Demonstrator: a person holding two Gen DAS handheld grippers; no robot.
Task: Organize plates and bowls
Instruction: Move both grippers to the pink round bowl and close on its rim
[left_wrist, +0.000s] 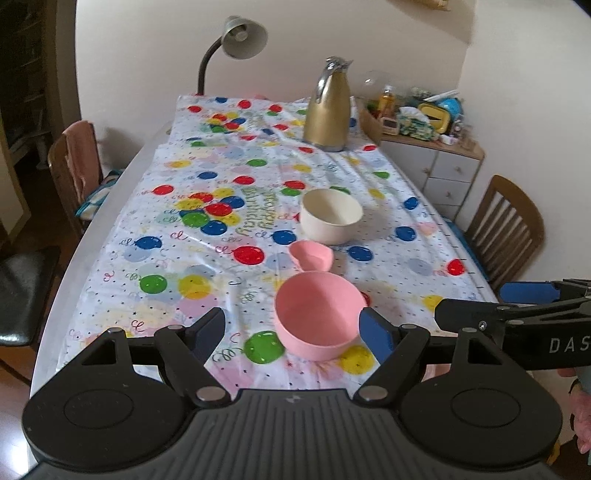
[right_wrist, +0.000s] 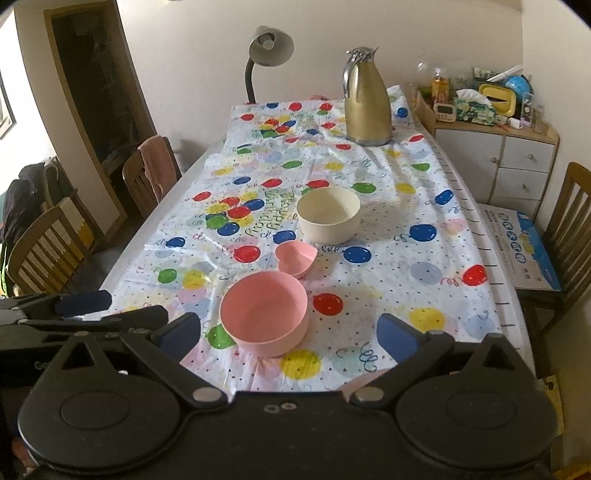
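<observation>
Three dishes stand in a row on the balloon-print tablecloth: one round pink bowl, one small pink heart-shaped dish and one cream bowl. All three sit upright, mouths up and empty inside. The row runs from the near edge toward 12 o'clock in the left wrist view, and leans toward 1 o'clock in the right wrist view. The heart dish's long axis runs across, with its pointed tip toward 3 o'clock in the right wrist view; it sits just beside the pink bowl's far rim and near the cream bowl. The pink bowl is matte with straight walls; the cream bowl is similar in shape.

The left gripper has its blue-padded jaws spread wide and holds nothing; the pink bowl appears between them but farther off, and whether the right pad touches it I cannot tell. The right gripper stands fully spread and empty, the pink bowl at 11 o'clock of its gap.

One gold thermos jug stands at the far end, at 12 o'clock.
</observation>
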